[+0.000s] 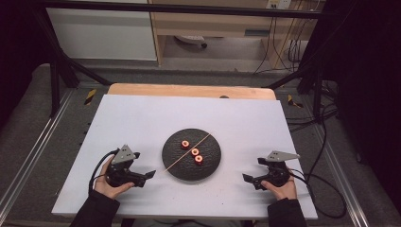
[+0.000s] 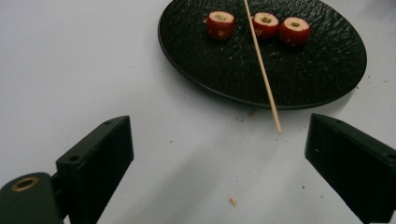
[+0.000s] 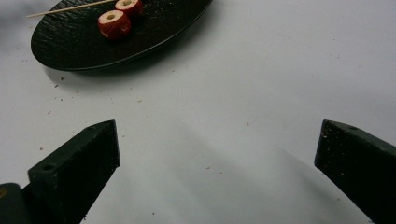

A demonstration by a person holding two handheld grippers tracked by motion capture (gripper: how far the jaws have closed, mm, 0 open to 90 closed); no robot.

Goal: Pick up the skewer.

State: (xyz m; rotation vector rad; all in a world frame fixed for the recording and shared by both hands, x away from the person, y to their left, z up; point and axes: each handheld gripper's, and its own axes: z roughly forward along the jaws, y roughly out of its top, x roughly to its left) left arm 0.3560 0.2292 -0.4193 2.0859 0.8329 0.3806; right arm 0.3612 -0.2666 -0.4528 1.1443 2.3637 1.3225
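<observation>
A round black textured plate (image 1: 182,166) lies at the middle of the white table and carries three cored red fruit pieces (image 1: 195,152). A thin wooden skewer (image 1: 179,157) lies across the plate, its near tip hanging over the rim toward the left. In the left gripper view the plate (image 2: 308,79), the fruit pieces (image 2: 266,24) and the skewer (image 2: 264,77) lie ahead. My left gripper (image 1: 150,174) rests left of the plate, open and holding nothing (image 2: 219,158). Right of the plate sits my right gripper (image 1: 248,178), open and holding nothing (image 3: 217,158), with the plate (image 3: 70,51) and a fruit piece (image 3: 113,23) ahead.
The white table top (image 1: 142,118) has bare room behind and beside the plate. A wooden strip (image 1: 189,90) borders its far edge. Black frame legs and cables stand around the table; crumbs dot the surface near the plate.
</observation>
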